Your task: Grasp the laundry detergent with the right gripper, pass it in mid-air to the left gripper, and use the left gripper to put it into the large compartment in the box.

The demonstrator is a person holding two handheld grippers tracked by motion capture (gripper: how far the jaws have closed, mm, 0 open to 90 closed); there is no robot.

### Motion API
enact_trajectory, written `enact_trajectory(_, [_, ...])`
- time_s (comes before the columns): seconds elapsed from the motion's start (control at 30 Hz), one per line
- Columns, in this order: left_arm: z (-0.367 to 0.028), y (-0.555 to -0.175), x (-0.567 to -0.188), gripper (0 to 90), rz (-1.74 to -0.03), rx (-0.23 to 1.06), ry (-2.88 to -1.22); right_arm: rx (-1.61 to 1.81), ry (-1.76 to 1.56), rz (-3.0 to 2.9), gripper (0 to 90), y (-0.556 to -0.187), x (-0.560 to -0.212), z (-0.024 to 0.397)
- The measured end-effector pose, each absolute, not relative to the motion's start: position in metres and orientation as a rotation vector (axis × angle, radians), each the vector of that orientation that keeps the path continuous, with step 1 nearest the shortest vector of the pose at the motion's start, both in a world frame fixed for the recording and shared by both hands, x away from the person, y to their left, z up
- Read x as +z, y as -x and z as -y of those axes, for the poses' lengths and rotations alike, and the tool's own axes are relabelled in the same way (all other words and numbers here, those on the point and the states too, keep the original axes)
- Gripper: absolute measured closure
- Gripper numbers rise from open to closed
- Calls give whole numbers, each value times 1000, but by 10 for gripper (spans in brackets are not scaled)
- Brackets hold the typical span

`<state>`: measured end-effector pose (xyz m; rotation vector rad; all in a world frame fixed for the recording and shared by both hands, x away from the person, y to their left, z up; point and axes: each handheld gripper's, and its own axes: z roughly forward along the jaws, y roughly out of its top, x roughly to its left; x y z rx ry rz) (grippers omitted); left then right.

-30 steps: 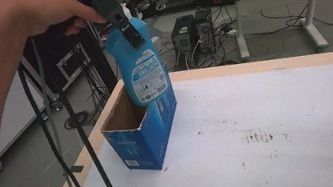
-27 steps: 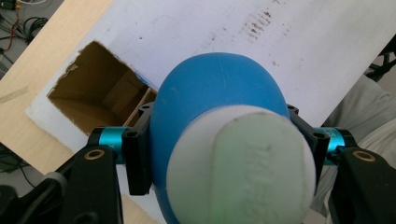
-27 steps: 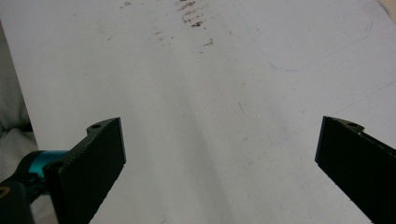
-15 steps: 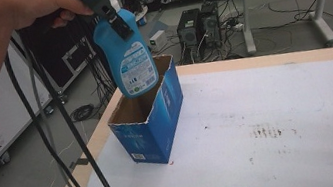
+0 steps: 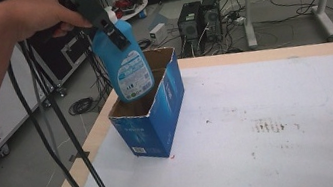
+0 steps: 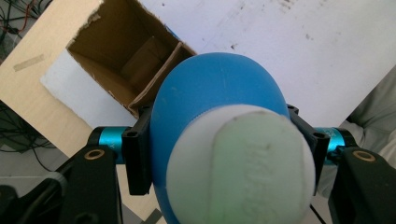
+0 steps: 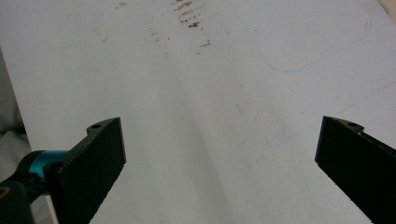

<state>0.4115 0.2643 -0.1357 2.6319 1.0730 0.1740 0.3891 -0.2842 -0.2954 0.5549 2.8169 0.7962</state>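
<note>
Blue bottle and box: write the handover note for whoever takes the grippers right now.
Left gripper: shut on the blue bottle, gripping near its neck, white cap up.
Right gripper: open, holding nothing, over the bare white table.
Cardboard box: upright near the table's left edge, top open, a divider inside.
Done: bottle picked up and brought over the box; its base is at the opening.
Left: lower it into a compartment, release, draw the gripper clear.

A white table (image 5: pixel 310 116) bears brown stains (image 5: pixel 268 126); computer towers (image 5: pixel 201 17) stand on the floor beyond.
</note>
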Motion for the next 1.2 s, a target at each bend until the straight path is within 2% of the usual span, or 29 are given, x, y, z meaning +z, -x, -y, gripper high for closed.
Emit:
enact_trajectory(0.7, [-264, -419, -232, 377, -1029, 112, -2704, 780, -562, -2830, 11, -389, -303, 281])
enact_trajectory(1.2, [-264, -422, -272, 377, -1014, 102, -2743, 772, -581, -2841, 11, -389, -307, 280])
